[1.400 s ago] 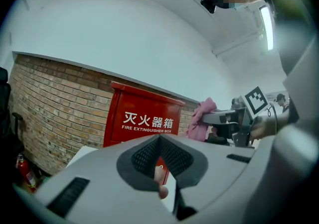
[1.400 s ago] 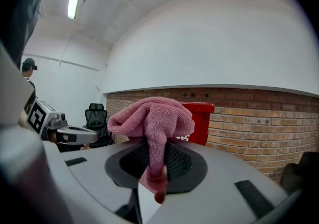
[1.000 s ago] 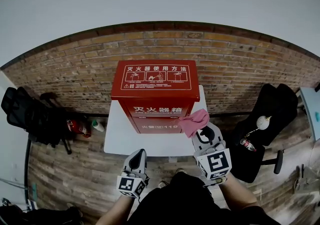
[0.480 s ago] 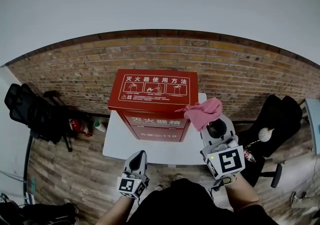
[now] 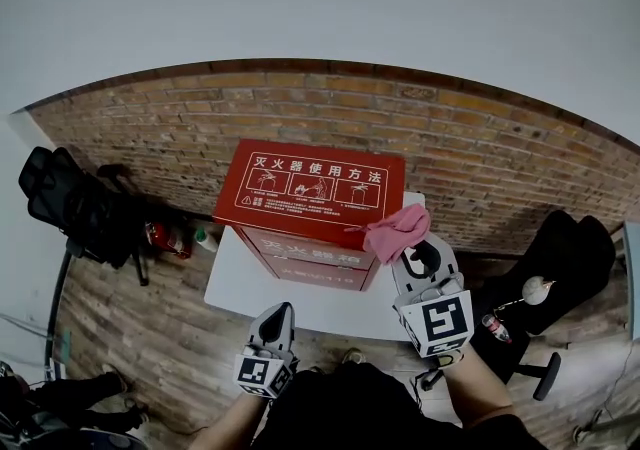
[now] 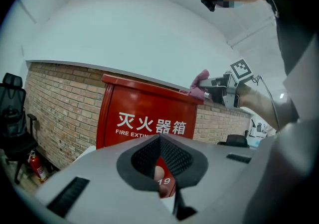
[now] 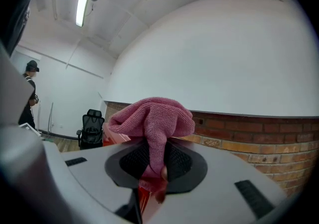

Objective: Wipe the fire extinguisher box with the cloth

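We keep the right hand-held gripper [image 5: 418, 256] pinching the pink cloth [image 5: 396, 232] with most of it bunched ahead of the jaws, so a soft wad rather than hard plastic meets the red fire extinguisher box [image 5: 310, 193]. The box stands on the white counter [image 5: 240, 283], and the cloth is at its lid's front right corner. Our left hand-held gripper [image 5: 277, 316] hangs low before the counter, pressed together on nothing, probably to stay clear of the wipe.

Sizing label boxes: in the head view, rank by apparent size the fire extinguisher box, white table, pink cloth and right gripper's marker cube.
1. fire extinguisher box
2. white table, partly hidden by the box
3. pink cloth and marker cube: alike; cube is nearer the camera
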The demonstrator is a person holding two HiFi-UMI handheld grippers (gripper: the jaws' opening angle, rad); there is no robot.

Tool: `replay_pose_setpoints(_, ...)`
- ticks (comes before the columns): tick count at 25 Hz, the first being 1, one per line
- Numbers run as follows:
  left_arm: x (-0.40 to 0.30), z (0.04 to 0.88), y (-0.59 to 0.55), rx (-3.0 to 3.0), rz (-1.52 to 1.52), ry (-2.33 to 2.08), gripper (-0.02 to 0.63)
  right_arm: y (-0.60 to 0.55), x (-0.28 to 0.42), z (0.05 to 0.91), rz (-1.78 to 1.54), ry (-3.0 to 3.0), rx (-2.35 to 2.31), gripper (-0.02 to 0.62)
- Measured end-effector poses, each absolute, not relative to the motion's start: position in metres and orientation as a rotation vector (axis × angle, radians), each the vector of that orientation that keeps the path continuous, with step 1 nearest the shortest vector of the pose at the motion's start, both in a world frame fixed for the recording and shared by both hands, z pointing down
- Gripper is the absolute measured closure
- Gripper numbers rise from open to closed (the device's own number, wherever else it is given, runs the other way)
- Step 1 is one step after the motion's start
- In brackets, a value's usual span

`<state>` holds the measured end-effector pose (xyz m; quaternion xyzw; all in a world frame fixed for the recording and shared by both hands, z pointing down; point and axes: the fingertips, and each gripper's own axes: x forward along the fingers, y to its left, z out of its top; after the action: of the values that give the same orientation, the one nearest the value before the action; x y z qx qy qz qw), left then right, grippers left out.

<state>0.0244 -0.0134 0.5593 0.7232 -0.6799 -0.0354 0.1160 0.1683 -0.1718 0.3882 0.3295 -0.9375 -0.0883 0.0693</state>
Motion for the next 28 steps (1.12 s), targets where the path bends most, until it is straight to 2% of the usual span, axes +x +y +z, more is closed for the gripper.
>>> replay_pose_setpoints(10, 0.026, 0.573, -0.021, 2.136, -0.042, -1.936, 0.589, -0.175, 0.148, 0.406, -0.386, -2.639, 0.921, 0.511)
replay_pose_setpoints(21, -0.07, 0.563, -0.05, 2.26, -0.062, -1.822, 0.589, -0.17, 0.105, 0.41, -0.41, -2.424, 1.078, 0.511)
replay_pose_setpoints(28, -0.105, 0.564, -0.062, 2.333, -0.073, -1.732, 0.589, -0.168, 0.077, 0.41, -0.409, -2.353, 1.152, 0.511)
